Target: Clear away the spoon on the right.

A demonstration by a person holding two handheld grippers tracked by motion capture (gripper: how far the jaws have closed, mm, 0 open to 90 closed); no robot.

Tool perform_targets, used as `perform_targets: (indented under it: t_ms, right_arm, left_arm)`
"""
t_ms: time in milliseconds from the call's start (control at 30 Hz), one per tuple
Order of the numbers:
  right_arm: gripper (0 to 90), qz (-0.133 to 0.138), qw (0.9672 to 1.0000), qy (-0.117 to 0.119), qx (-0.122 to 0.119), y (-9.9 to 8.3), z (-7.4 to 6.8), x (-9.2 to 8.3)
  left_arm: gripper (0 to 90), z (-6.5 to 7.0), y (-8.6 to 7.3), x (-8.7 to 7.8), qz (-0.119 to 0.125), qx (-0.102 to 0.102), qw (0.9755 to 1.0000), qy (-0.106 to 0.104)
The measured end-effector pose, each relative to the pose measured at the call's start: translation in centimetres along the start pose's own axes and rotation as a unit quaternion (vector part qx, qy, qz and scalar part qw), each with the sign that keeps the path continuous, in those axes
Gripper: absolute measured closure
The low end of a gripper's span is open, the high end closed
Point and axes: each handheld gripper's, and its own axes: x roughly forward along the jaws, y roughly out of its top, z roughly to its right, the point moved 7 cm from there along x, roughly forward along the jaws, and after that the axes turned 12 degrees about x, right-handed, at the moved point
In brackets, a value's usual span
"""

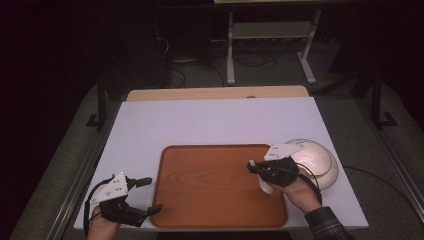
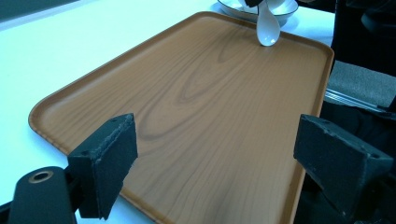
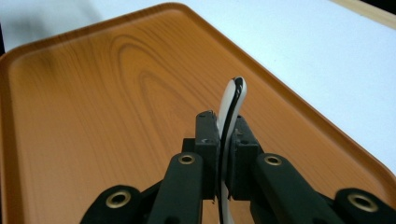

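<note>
A brown wooden tray (image 1: 215, 185) lies on the white table near the front edge. My right gripper (image 1: 253, 166) hovers over the tray's right side, shut on the handle of a white spoon (image 1: 265, 186) whose bowl hangs down toward the tray. In the right gripper view the spoon's handle (image 3: 232, 105) stands clamped between the two jaws. A white bowl (image 1: 316, 159) sits on the table just right of the tray, behind that hand. My left gripper (image 1: 150, 195) rests at the tray's front left corner, open, with nothing between its pads (image 2: 105, 163).
The white table top (image 1: 200, 120) stretches bare behind the tray, with a wooden strip (image 1: 215, 93) along its far edge. A metal rail (image 1: 75, 185) runs along the table's left side. Beyond stands a white frame (image 1: 270, 35) on a dark floor.
</note>
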Motion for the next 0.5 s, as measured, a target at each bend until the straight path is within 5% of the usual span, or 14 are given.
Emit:
perform_targets:
  t_ms: [500]
  right_arm:
    - [84.2,-0.05,0.9984,0.011,-0.023,-0.1,-0.7,3.8]
  left_arm:
    - [13.1,0.0,0.0,0.0,0.0,0.001,1.0,-0.001]
